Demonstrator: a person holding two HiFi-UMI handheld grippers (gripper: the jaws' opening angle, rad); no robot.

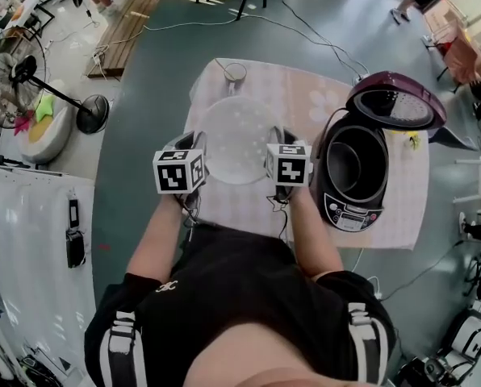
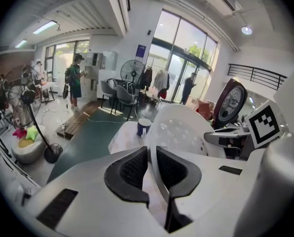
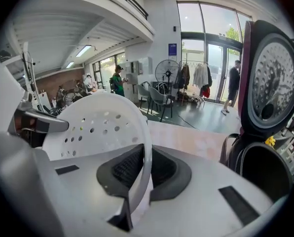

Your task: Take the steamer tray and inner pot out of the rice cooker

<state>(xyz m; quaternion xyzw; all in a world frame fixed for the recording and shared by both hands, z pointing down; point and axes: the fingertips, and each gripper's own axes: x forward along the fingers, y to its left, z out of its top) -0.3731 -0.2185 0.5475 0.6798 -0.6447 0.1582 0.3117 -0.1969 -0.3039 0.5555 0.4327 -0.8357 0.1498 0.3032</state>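
The steamer tray is clamped at its rim by the left gripper and right gripper over the cloth-covered table, beside the open rice cooker; a grey-green floor is seen around.

Head view: I'm looking steeply down from well above the table. Both gripper views sit right behind my jaws, looking across the room; all three share the steamer tray, with the rice cooker at right.
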